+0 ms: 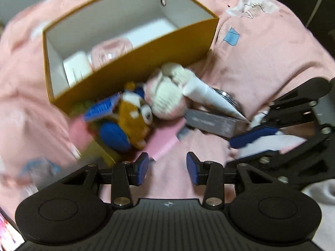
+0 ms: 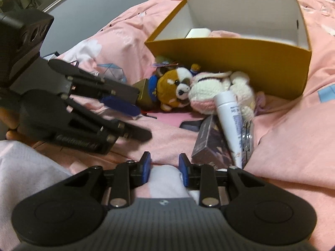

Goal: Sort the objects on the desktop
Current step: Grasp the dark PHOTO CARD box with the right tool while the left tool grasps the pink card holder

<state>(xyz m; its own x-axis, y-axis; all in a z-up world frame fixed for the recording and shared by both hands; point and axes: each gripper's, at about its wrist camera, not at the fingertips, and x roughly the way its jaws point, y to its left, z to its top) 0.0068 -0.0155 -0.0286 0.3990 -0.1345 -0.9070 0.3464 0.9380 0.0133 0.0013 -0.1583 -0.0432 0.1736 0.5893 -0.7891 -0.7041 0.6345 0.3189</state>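
A mustard box (image 1: 136, 69) (image 2: 230, 56) with a white inside stands open on the pink bedspread (image 1: 261, 62). Against its near wall lie a brown plush dog (image 1: 134, 113) (image 2: 173, 83), a knitted white-and-pink bunny (image 1: 167, 92) (image 2: 209, 92), a white tube (image 1: 209, 96) (image 2: 230, 113) and a grey carton (image 1: 211, 123) (image 2: 211, 144). My left gripper (image 1: 167, 167) (image 2: 140, 122) hangs open and empty just short of the dog. My right gripper (image 2: 164, 166) (image 1: 236, 149) is shut on a soft white-and-pink cloth item (image 2: 165, 177) (image 1: 272, 142).
Inside the box lie a white case (image 1: 77, 67) (image 2: 197, 33) and a pink thing (image 1: 111, 51). A metal watch band (image 2: 247, 140) lies under the tube. A flat pink card (image 1: 163, 140) sits near the toys. A blue tag (image 1: 102, 107) is on the dog.
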